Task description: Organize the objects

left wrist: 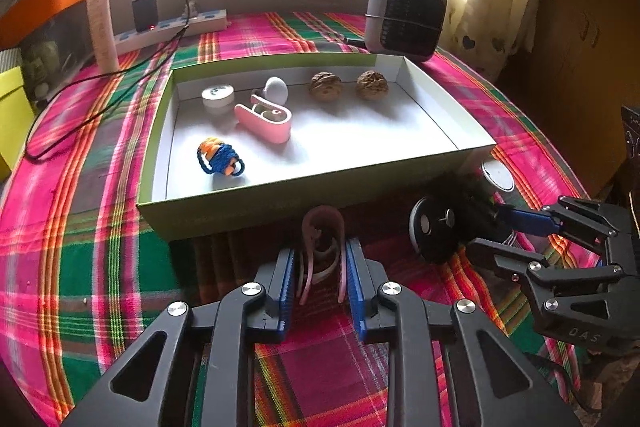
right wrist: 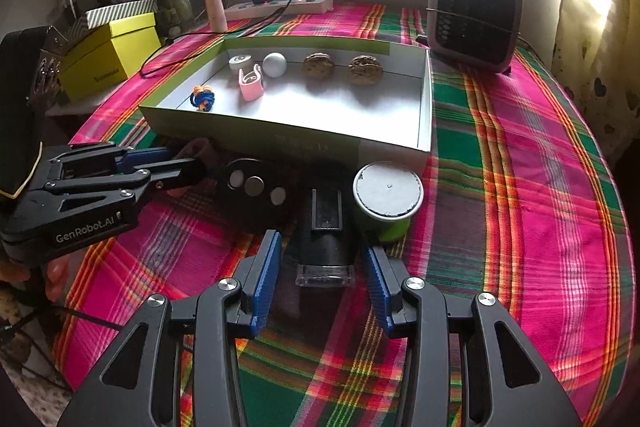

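Note:
A shallow green box point(left wrist: 256, 201) point(right wrist: 424, 115) with a white floor holds two walnuts point(left wrist: 326, 86), a pink clip point(left wrist: 266, 119), a white ball point(left wrist: 277, 89), a white round case point(left wrist: 218, 95) and a blue-orange cord bundle point(left wrist: 219, 157). My left gripper point(left wrist: 320, 259) is shut on a second pink clip point(left wrist: 322, 243) just in front of the box. My right gripper point(right wrist: 324, 263) is open around a black cylindrical object point(right wrist: 326, 227) lying on the cloth. A black disc point(right wrist: 254, 191) and a white-lidded green cup point(right wrist: 388, 197) lie beside it.
A grey fan heater point(left wrist: 406, 15) stands behind the box at the right. A power strip with a charger point(left wrist: 172, 25) and a white tube point(left wrist: 102, 27) stand at the back left. A yellow box point(right wrist: 112, 55) sits off the table's left.

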Action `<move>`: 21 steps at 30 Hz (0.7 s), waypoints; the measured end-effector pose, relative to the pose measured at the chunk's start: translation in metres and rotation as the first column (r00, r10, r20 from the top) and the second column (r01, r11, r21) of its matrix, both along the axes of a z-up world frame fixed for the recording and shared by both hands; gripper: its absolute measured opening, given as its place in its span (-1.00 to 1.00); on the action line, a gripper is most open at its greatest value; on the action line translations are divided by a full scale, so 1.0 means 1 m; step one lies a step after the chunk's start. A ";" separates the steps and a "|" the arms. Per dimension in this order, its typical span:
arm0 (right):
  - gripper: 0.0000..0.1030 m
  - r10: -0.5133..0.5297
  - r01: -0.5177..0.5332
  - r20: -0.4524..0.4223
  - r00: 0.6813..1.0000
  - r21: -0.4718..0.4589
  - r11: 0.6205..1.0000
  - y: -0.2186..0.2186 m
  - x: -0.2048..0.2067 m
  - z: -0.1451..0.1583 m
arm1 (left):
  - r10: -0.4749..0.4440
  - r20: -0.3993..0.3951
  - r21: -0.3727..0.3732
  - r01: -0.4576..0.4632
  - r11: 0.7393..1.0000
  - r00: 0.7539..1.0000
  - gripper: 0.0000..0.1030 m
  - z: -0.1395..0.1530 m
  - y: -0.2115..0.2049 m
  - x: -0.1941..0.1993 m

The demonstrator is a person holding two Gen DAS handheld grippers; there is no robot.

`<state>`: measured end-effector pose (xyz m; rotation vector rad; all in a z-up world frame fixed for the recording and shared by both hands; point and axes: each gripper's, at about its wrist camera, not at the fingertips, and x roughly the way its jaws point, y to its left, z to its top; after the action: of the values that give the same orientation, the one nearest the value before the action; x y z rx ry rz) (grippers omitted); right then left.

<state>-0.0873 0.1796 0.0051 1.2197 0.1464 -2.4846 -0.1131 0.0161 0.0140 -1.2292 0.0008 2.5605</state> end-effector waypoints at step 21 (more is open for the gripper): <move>-0.44 -0.036 0.036 0.009 0.999 0.014 0.999 0.013 0.030 0.002 | 0.034 0.005 0.025 -0.034 0.999 0.999 -0.58 0.000 -0.013 0.016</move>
<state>-0.0577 0.1928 0.0072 1.2496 0.1399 -2.5125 -0.0967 0.0028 0.0139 -1.2368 -0.0533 2.5783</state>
